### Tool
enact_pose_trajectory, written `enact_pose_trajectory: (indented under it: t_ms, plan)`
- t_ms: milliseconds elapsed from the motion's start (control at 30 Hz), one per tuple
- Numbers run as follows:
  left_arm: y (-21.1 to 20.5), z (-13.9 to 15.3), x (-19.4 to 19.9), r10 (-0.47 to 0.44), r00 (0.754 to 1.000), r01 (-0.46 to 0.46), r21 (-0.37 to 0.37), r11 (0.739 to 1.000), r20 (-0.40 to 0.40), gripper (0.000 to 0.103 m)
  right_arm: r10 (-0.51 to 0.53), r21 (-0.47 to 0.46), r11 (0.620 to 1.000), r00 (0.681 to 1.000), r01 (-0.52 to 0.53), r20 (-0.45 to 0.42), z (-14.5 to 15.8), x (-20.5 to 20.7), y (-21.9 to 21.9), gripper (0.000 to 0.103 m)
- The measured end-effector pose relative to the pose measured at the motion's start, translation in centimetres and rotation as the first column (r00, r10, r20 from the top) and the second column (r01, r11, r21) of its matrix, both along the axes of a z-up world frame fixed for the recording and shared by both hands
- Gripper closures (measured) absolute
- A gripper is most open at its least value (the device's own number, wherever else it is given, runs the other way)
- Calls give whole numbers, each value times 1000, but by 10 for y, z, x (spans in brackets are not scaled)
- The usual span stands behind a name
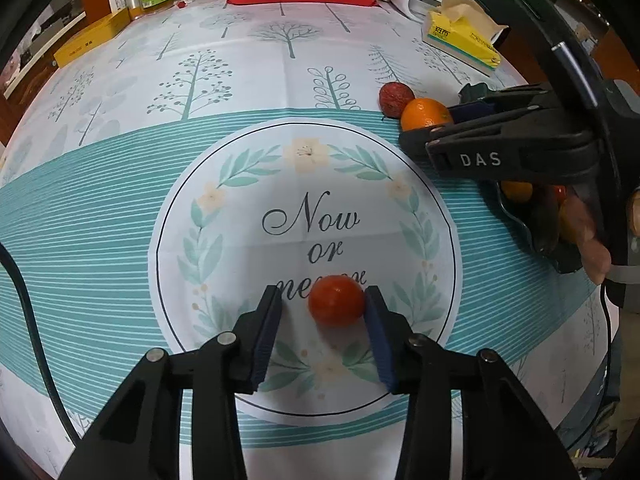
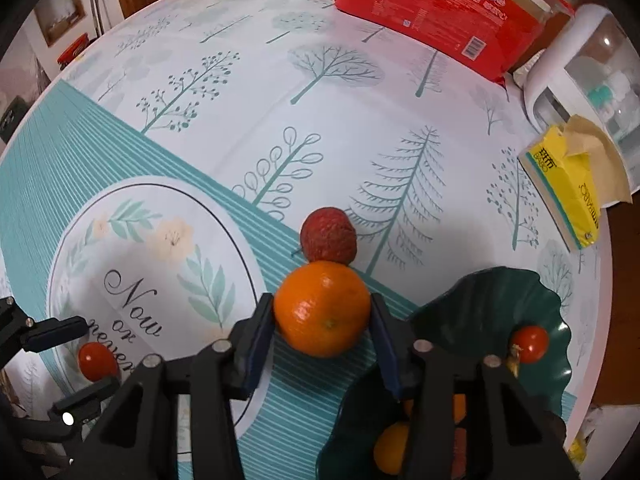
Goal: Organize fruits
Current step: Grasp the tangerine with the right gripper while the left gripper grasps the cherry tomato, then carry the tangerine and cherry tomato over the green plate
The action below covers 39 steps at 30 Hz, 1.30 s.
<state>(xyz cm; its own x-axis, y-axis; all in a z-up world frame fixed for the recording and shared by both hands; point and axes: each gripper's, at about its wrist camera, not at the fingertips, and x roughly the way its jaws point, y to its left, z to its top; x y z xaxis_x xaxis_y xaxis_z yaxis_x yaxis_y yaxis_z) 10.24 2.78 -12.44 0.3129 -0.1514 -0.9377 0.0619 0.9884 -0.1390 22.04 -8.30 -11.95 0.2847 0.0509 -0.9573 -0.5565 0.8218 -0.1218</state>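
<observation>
Just behind the orange [image 2: 323, 309], a lychee [image 2: 329, 239] touches it

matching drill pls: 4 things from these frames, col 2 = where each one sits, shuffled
Things
1. cherry tomato
2. orange
3. lychee
4. tissue pack

Places
A. just beyond the orange, touching it
B. between the left claw fingers
C. near the table's right edge, beyond the green dish
D. between the right claw fingers

Pairs: 1-B, 2-D, 3-A, 4-C
</observation>
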Motion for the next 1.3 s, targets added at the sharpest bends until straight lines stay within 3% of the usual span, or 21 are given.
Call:
enact_pose_trajectory:
  t_ms: [233,400,700,1100,1300]
  plan:
    - [0,1,-2,-7,1000,7,-9,1000,-13,62,-18,47,999,1000,18,-2,2,-4,-2,58]
    - [-6,1,-4,-29,1000,29,6,1000,-11,77,-23,83,996,1000,23,-2,1,-12,-1,59]
    - [-17,7,-8,-41,999,41,29,999,4,79,-59,152,987,998,55,21,9,-31,-4,59]
    - [-42,66,-1,-86,991,84,29,996,106,79,-176,332,932,983,148,56,60,-73,-48,59]
    - [-82,109,33,-153,971,149,35,988,181,79,-300,398,890,943,221,147,112,-68,-106,59]
